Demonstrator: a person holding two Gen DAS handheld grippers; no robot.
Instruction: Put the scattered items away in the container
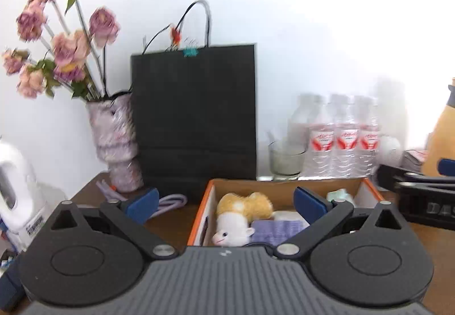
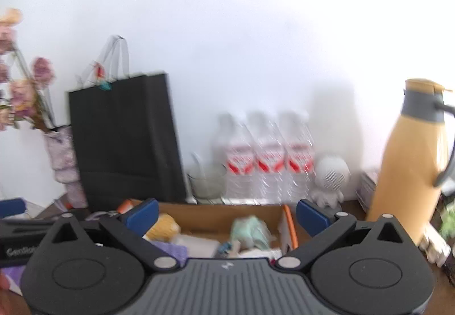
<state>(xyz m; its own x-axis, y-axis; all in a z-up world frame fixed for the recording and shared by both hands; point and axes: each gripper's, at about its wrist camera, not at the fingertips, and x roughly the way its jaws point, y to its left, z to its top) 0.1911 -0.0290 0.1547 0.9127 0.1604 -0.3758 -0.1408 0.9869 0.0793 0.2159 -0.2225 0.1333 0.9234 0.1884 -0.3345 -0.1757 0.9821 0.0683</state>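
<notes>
Left wrist view, my left gripper [image 1: 226, 202] spread wide and empty above the cardboard box [image 1: 199, 209], one plush lamb [image 1: 237, 218] lying inside, head towards me, right wrist view, my right gripper [image 2: 227, 215] also spread and empty, three water bottles [image 2: 268, 161] behind the box.

Left gripper [image 1: 226, 202] is held above the near edge of the cardboard box [image 1: 203, 201], blue pads spread wide, nothing between them. Box has an orange rim and sits on a brown table [image 1: 170, 218]. Inside: a plush toy [image 1: 241, 215], yellow and white, lying at the left end; a purple patterned item [image 1: 275, 229] just beside it; a pale green item [image 1: 341, 195] at the far right. Behind the box stand a black paper bag [image 1: 194, 116], a glass [image 1: 285, 157] and three water bottles [image 1: 345, 138]. A vase of pink flowers [image 1: 116, 141] stands left of the bag. The right gripper [image 1: 421, 181] enters from the right edge; its state is unclear.
</notes>
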